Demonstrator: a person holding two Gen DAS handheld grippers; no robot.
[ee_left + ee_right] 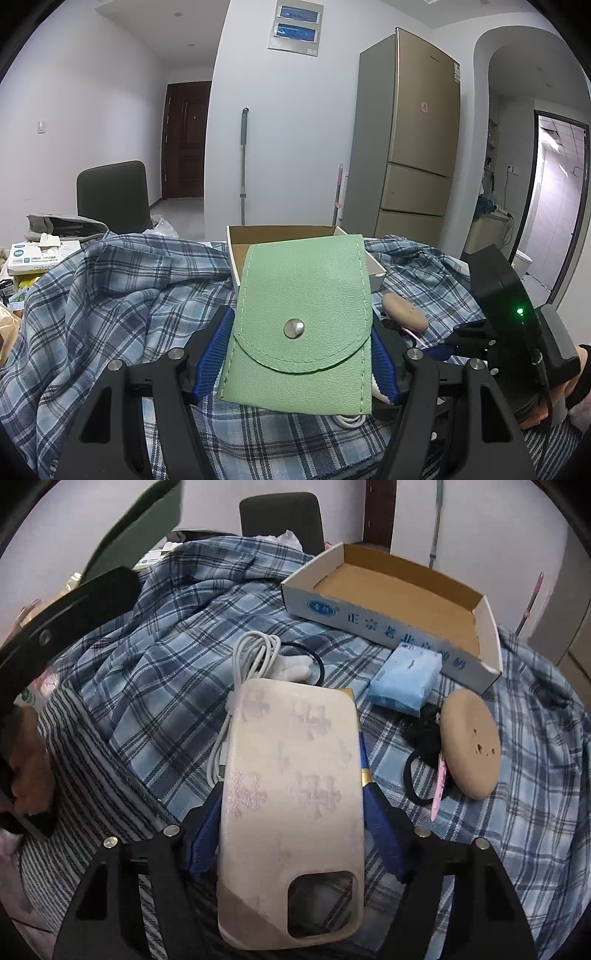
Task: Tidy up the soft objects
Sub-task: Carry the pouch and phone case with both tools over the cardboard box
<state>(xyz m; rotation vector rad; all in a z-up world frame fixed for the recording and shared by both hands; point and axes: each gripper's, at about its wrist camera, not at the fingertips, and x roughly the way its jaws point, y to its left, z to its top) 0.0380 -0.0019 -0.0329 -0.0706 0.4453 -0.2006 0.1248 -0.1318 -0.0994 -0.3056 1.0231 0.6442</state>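
My left gripper [301, 350] is shut on a green leather pouch [301, 325] with a metal snap, held above the plaid cloth [129, 295] in front of the open cardboard box [376, 271]. My right gripper [291, 812] is shut on a pale soft phone case [291, 805] with a camera cutout, held over the cloth. The box [391, 627] lies empty at the far right in the right wrist view. A beige round powder puff [471, 746] lies to the right, and it also shows in the left wrist view [404, 312].
On the plaid cloth [166, 657] lie a coiled white cable [255, 657], a light blue tissue pack [406, 679], black hair ties [424, 734] and a pink strip [439, 786]. A dark chair [112, 195] stands behind. Boxes [37, 254] sit at left.
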